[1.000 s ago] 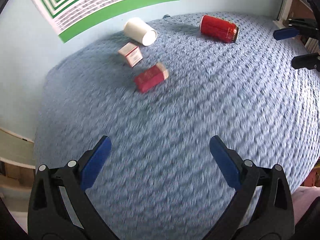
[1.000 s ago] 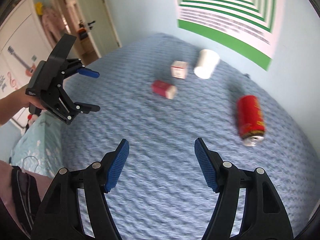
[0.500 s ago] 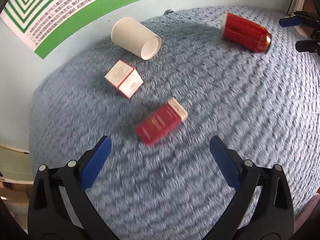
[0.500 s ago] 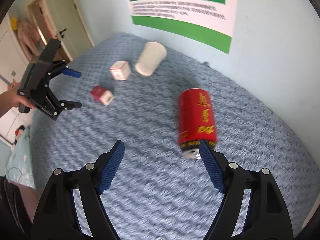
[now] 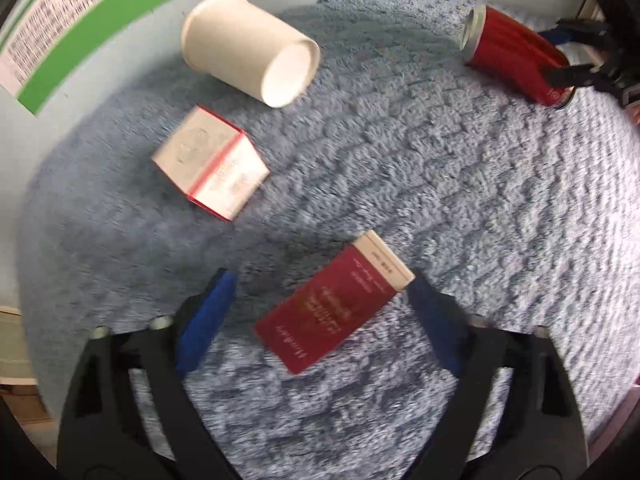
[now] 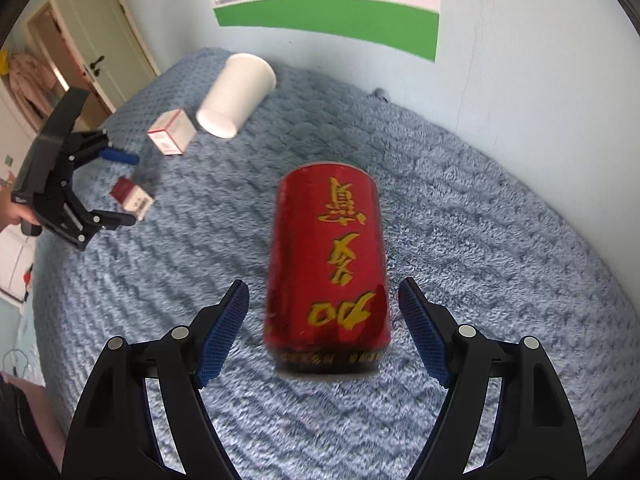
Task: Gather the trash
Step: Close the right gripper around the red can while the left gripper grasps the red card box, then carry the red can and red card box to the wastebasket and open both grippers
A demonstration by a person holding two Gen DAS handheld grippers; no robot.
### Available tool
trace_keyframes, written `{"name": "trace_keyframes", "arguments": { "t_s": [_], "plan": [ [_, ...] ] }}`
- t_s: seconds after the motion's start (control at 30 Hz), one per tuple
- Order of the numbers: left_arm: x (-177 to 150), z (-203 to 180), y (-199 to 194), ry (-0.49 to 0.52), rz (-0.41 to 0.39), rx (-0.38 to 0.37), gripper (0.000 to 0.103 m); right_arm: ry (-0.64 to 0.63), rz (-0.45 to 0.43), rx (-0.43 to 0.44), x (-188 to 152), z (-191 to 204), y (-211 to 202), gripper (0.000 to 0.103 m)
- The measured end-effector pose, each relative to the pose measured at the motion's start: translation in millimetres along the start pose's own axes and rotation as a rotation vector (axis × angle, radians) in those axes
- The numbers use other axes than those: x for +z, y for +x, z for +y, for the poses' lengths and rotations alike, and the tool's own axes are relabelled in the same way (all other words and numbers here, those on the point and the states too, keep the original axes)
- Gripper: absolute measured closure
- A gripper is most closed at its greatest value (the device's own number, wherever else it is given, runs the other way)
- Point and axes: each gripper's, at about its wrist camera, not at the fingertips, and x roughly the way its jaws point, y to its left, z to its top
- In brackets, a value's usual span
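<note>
A red box with a white end (image 5: 332,308) lies flat on the blue blanket (image 5: 480,240), between the fingers of my left gripper (image 5: 320,278). Its jaws are closing; the right pad is at the box's white corner and the left pad stands apart from it. A red can with yellow characters (image 6: 328,264) lies on its side between the fingers of my right gripper (image 6: 322,285), open, with a gap at each pad. The right wrist view also shows the left gripper (image 6: 130,189) around the red box (image 6: 132,196).
A white paper cup (image 5: 248,48) lies on its side near the wall, with a small white box with red edges (image 5: 208,168) beside it. A green and white poster (image 6: 328,12) hangs on the pale wall. A door (image 6: 100,40) stands at the far left.
Both grippers have come down toward the blanket. The left one now straddles the red box with narrower jaws. The right one now has the can between its fingers.
</note>
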Motion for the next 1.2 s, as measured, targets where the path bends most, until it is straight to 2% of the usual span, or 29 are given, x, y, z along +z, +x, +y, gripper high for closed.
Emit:
{"name": "trace_keyframes", "arguments": {
  "t_s": [0.1, 0.2, 0.5, 0.63, 1.0, 1.2],
  "plan": [
    [-1.2, -0.2, 5.8, 0.002, 0.0, -0.023, 0.038, 0.015, 0.026, 0.013, -0.8, -1.1, 13.2, 0.026],
    [-1.7, 1.5, 3.2, -0.005, -0.008, -0.034, 0.04, 0.031, 0.014, 0.048, 1.7, -1.2, 15.9, 0.037],
    [-5.1, 11.3, -27.4, -0.04, -0.058, -0.036, 0.04, 0.015, -0.061, 0.055, 17.0, 14.2, -14.6, 0.037],
    [-13.8, 8.9, -47.3, -0.043, -0.077, -0.001, 0.04, -0.032, -0.07, 0.075, 21.6, 33.7, -27.1, 0.037],
    [-80.8, 19.2, -102.2, -0.125, -0.092, 0.108, 0.039, -0.215, -0.055, 0.157, 43.4, 118.4, -34.9, 0.037],
    [-143.0, 34.2, -139.1, -0.241, -0.104, 0.181, 0.039, -0.368, -0.05, 0.241, 58.5, 198.5, -29.5, 0.037]
  ]
}}
